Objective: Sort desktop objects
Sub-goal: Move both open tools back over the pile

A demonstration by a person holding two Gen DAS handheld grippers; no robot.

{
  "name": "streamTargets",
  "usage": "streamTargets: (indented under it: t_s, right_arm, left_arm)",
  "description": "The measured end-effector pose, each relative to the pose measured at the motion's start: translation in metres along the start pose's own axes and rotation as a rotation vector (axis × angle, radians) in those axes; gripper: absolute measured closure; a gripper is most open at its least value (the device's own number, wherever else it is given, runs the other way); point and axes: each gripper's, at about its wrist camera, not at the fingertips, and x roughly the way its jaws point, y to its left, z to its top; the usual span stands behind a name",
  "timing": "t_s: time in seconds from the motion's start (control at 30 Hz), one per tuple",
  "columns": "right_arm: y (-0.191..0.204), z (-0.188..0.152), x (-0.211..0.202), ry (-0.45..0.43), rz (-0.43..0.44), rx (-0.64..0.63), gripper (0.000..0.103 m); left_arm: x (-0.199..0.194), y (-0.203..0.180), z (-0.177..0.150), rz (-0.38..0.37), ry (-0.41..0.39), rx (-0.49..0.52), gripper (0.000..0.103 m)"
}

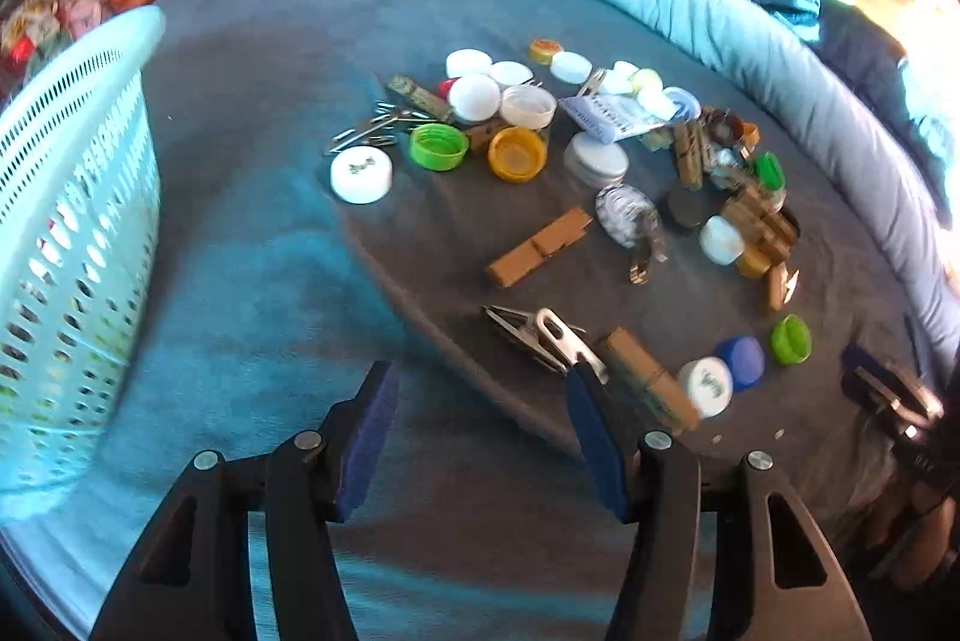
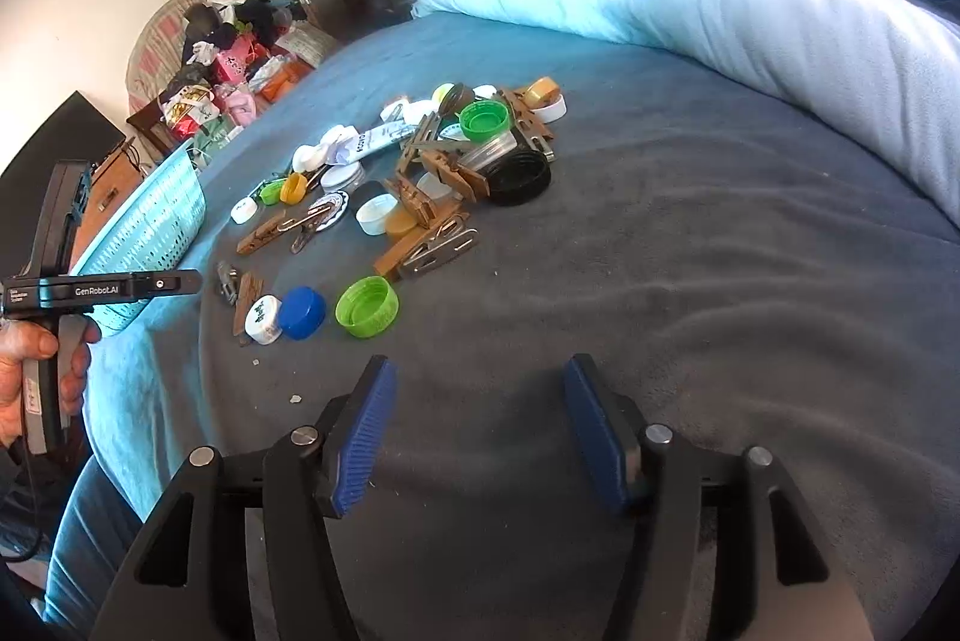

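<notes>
A scatter of bottle caps, wooden pegs and metal clips lies on the grey blanket (image 1: 270, 71). My left gripper (image 1: 480, 374) is open over the blanket with nothing between its blue pads. A metal clip (image 1: 540, 338) and a wooden peg (image 1: 648, 380) lie just past its right fingertip. My right gripper (image 2: 480, 365) is also open and empty, over bare blanket. A green cap (image 2: 367, 308), a blue cap (image 2: 301, 312) and a white cap (image 2: 263, 318) lie just beyond its left finger.
A light blue slatted basket (image 1: 72, 221) stands at the left edge of the blanket. A rolled pale blue duvet (image 2: 720, 23) borders the far side. A hand (image 2: 36, 377) holds the left gripper's handle. Bags and boxes (image 2: 228, 59) pile up beyond the bed.
</notes>
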Motion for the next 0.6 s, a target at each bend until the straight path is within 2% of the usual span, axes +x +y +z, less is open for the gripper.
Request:
streamTargets:
  t_s: [0.17,0.23,0.3,0.37,0.4,0.43,0.47,0.5,0.53,0.6]
  right_arm:
    - [0.001,-0.002,0.002,0.003,0.005,0.001,0.043]
    - [0.002,-0.002,0.002,0.003,0.006,-0.004,0.042]
    - [0.003,-0.003,0.004,0.003,0.006,-0.007,0.039]
    - [0.006,-0.003,0.005,0.004,0.005,-0.018,0.033]
    - [0.007,-0.003,0.006,0.005,0.005,-0.027,0.032]
    - [0.009,-0.003,0.007,0.006,0.001,-0.036,0.031]
    - [0.010,-0.003,0.008,0.006,-0.005,-0.044,0.031]
    - [0.010,-0.004,0.008,0.006,-0.007,-0.047,0.031]
    - [0.010,-0.004,0.008,0.005,-0.005,-0.048,0.031]
    - [0.010,-0.004,0.008,0.006,-0.002,-0.046,0.030]
  left_arm:
    - [0.001,-0.016,0.001,-0.042,-0.025,0.026,0.043]
    - [0.015,-0.019,0.005,-0.066,0.006,0.011,0.043]
    - [0.026,-0.022,0.003,-0.149,0.080,0.005,0.043]
    - [0.027,-0.032,0.002,-0.184,0.072,0.055,0.043]
    - [0.019,-0.036,0.001,-0.288,0.052,0.067,0.043]
    - [0.007,-0.038,0.000,-0.424,0.015,0.057,0.043]
    - [-0.008,-0.039,-0.001,-0.517,-0.039,0.059,0.043]
    - [-0.017,-0.038,-0.002,-0.531,-0.074,0.075,0.043]
    - [-0.022,-0.037,-0.003,-0.495,-0.091,0.090,0.043]
    - [-0.017,-0.029,-0.004,-0.329,-0.067,0.112,0.043]
